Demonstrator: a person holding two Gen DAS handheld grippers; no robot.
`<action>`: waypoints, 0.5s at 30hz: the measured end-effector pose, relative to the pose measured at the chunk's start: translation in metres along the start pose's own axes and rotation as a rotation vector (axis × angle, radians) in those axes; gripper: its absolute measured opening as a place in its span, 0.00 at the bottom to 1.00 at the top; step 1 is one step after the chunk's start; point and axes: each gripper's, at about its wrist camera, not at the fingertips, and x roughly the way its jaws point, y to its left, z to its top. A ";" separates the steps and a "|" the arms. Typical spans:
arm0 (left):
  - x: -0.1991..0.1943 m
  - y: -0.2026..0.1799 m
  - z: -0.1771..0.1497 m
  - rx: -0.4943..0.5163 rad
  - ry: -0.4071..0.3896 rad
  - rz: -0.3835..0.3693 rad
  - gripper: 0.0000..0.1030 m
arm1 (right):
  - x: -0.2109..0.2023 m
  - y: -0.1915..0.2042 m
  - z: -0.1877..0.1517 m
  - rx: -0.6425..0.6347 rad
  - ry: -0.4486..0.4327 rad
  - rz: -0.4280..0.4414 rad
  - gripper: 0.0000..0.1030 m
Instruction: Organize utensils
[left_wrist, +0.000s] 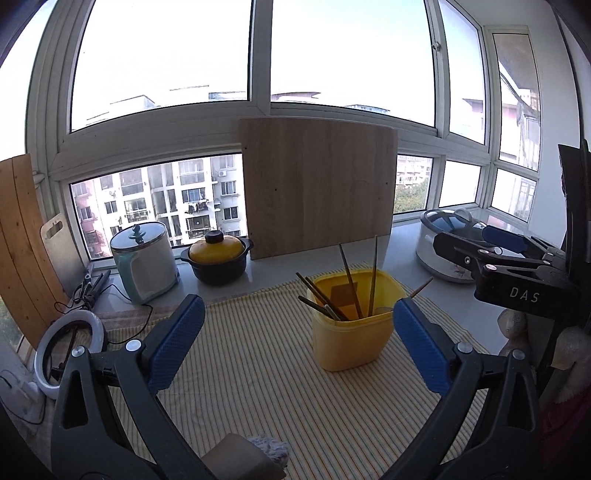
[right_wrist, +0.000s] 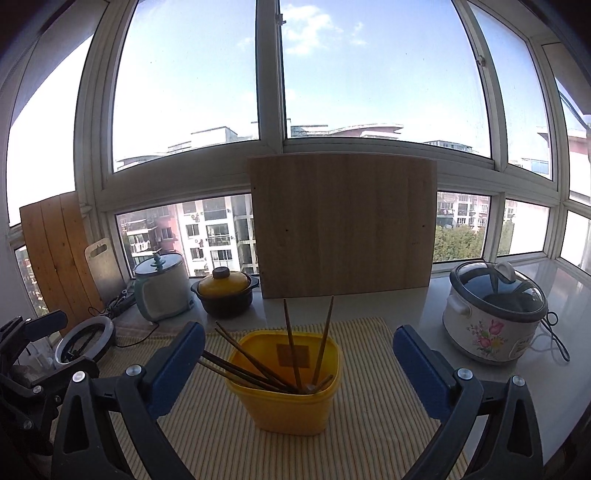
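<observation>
Striped cloth (right_wrist: 369, 424) covers your desk (right_wrist: 424, 295); on it the yellow tub (right_wrist: 291, 402) stands upright, so the chopsticks (right_wrist: 291, 343) lean gathered inside. Your left gripper (left_wrist: 299, 343) and right gripper (right_wrist: 299, 365) gape wide, holding nothing, probably finished.

Only one bit of writing I can read: "DAS", in pale letters on the black body of the right gripper (left_wrist: 517, 254), seen from the left wrist cam. The rice cooker (right_wrist: 495, 325) on the tabletop has pink flowers painted on its side plus a small label, but the words on it are too tiny and blurry to make out. No other text or nos.
</observation>
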 end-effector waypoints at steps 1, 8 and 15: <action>-0.001 -0.001 0.000 0.002 -0.005 0.004 1.00 | 0.000 0.000 0.000 -0.002 0.001 0.000 1.00; -0.008 -0.002 0.000 -0.002 -0.016 0.003 1.00 | -0.001 0.002 0.000 -0.007 0.000 0.000 1.00; -0.006 0.001 -0.001 -0.009 -0.012 0.017 1.00 | -0.001 0.004 0.000 -0.008 0.001 0.006 1.00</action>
